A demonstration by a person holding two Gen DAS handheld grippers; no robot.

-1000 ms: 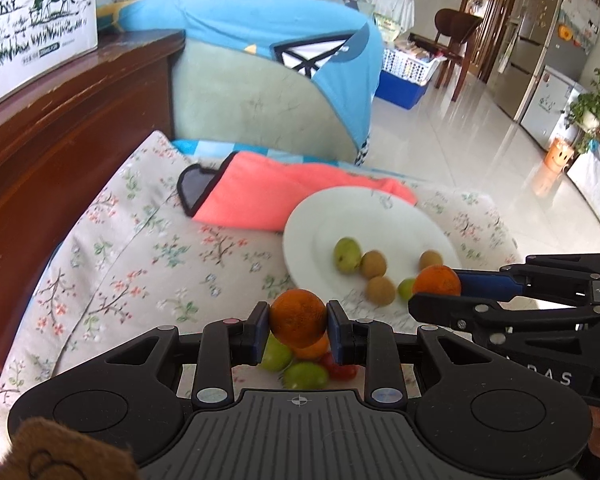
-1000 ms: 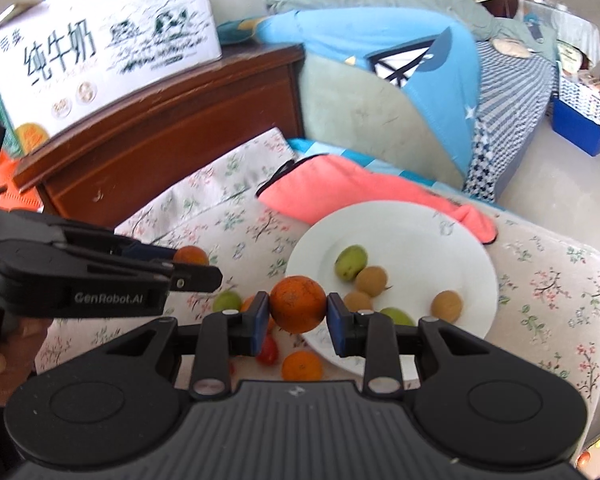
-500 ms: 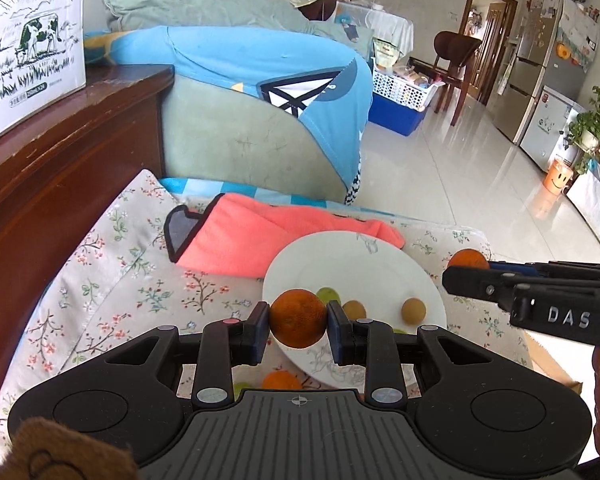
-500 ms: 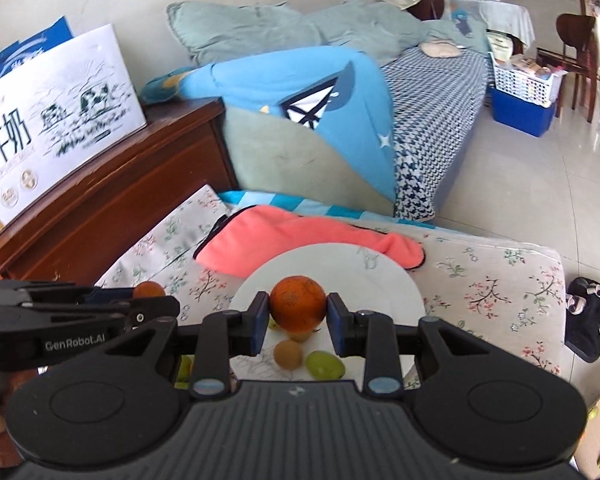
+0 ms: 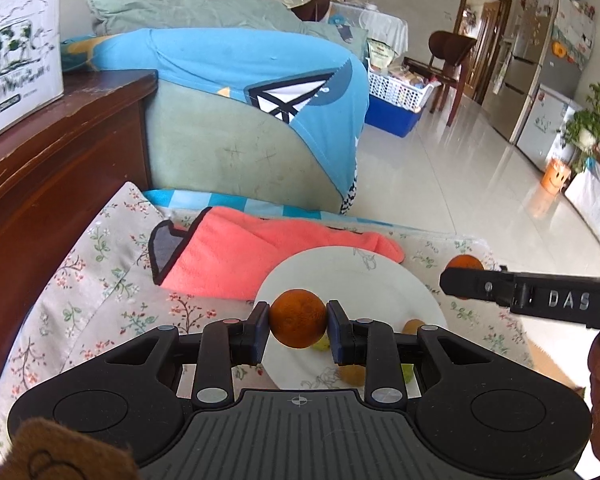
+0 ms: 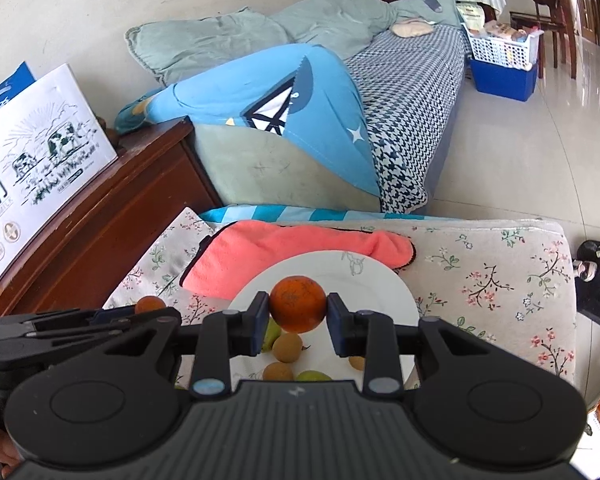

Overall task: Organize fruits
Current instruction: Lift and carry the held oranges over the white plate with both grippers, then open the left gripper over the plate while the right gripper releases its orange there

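My left gripper (image 5: 298,326) is shut on an orange (image 5: 298,323) and holds it above the near rim of a white plate (image 5: 340,276). My right gripper (image 6: 298,316) is shut on a second orange (image 6: 298,309) above the same plate (image 6: 364,280). In the left wrist view the right gripper (image 5: 460,280) reaches in from the right with its orange (image 5: 465,263). In the right wrist view the left gripper (image 6: 148,312) comes in from the left with its orange (image 6: 150,303). Small green and brown fruits (image 6: 286,346) lie on the plate, partly hidden by the grippers.
The plate rests on a floral cushion (image 6: 500,276) beside a pink cloth (image 5: 252,252). A dark wooden cabinet (image 5: 60,152) with a milk carton box (image 6: 40,148) stands at left. A sofa with a blue garment (image 5: 260,80) is behind. Tiled floor (image 5: 480,184) lies at right.
Both grippers have risen and pulled back from the cushion with their oranges still held. The loose fruits near the front edge have dropped out of sight below the grippers.
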